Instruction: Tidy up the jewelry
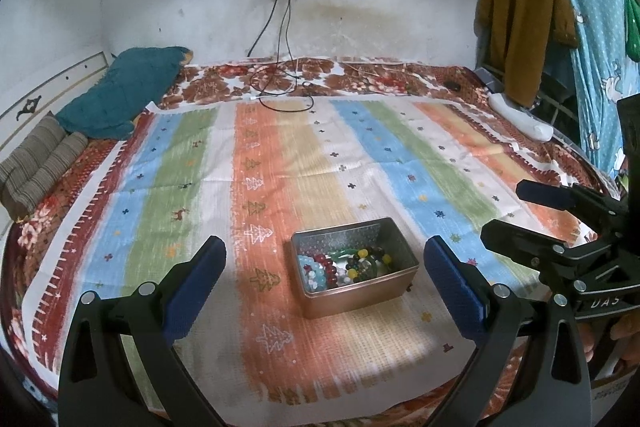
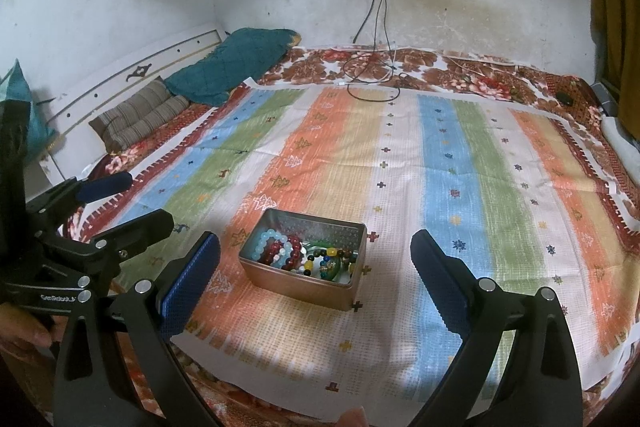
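An open metal tin [image 1: 360,297] stands on the striped cloth on the bed. It holds several bead bracelets [image 1: 344,265], among them red, pale blue, green and dark ones. The tin also shows in the right wrist view [image 2: 308,287] with the bracelets [image 2: 304,255] inside. My left gripper [image 1: 324,247] is open and empty, a little short of the tin, its blue pads wide on both sides. My right gripper [image 2: 316,243] is open and empty, just as close. Each gripper shows in the other's view: the right one [image 1: 504,215] and the left one [image 2: 150,199].
A striped cloth [image 1: 280,167] covers the bed. A teal pillow [image 1: 124,91] and a striped cushion [image 1: 40,159] lie at the far left. Charger cables [image 1: 280,83] trail from the wall socket onto the bed. Clothes [image 1: 520,19] hang at the right.
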